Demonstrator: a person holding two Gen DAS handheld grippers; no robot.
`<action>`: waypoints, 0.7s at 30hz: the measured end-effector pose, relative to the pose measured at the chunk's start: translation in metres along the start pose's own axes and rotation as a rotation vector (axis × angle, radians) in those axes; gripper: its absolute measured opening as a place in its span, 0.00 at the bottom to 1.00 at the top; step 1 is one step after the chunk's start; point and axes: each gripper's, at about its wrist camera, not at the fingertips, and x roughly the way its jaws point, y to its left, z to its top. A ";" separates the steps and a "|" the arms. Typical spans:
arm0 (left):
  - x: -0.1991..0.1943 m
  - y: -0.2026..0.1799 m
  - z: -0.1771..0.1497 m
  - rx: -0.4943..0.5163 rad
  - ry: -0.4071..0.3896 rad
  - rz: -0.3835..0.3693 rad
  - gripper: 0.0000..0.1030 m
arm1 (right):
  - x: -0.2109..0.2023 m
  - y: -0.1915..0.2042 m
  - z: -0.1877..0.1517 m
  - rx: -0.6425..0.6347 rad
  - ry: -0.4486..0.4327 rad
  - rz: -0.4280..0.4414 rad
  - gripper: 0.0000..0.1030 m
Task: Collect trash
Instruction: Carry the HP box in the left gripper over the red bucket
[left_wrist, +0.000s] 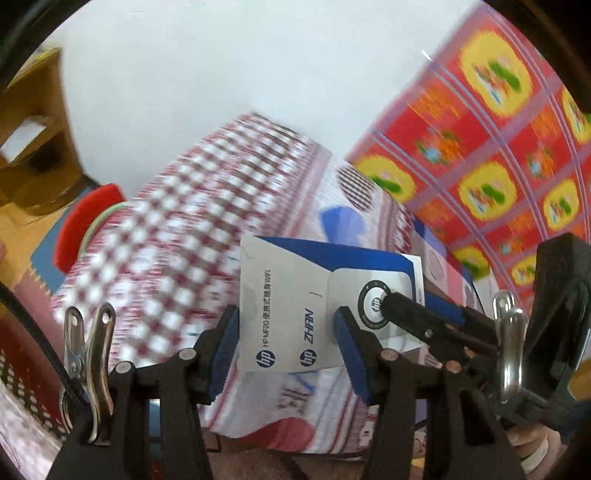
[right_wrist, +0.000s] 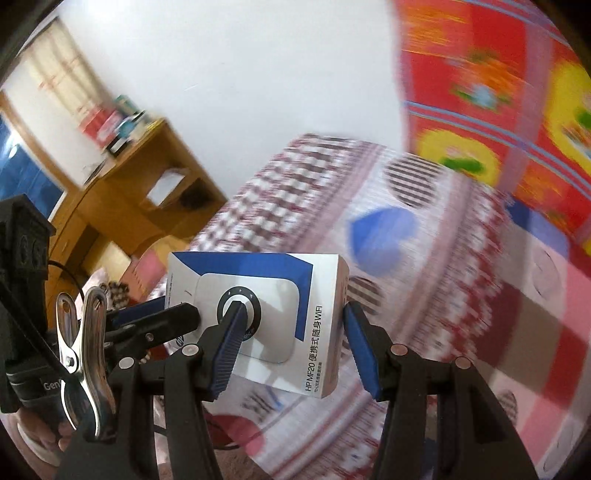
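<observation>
Patterned bed (left_wrist: 177, 236) blurring behind. We are holding white HP box (left_wrist: 291, 314) above it, left gripper (left_wrist: 288, 343) and right gripper (right_wrist: 291, 350) both clamping its opposite sides. Judging cardboard light, stiff, crushable; gripping flat sides suits.

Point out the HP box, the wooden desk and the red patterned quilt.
HP box (right_wrist: 317, 295): right wrist view, its printed front.
Wooden desk (right_wrist: 140, 155): right wrist view, its top.
Red patterned quilt (left_wrist: 480, 147): left wrist view, its middle.
</observation>
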 end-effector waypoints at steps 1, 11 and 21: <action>-0.006 0.011 0.002 -0.025 -0.014 0.010 0.53 | 0.006 0.012 0.006 -0.024 0.002 0.009 0.54; -0.042 0.118 0.034 -0.184 -0.087 0.061 0.53 | 0.078 0.108 0.061 -0.147 0.034 0.057 0.54; -0.034 0.224 0.086 -0.250 -0.080 0.106 0.52 | 0.174 0.167 0.112 -0.217 0.112 0.055 0.54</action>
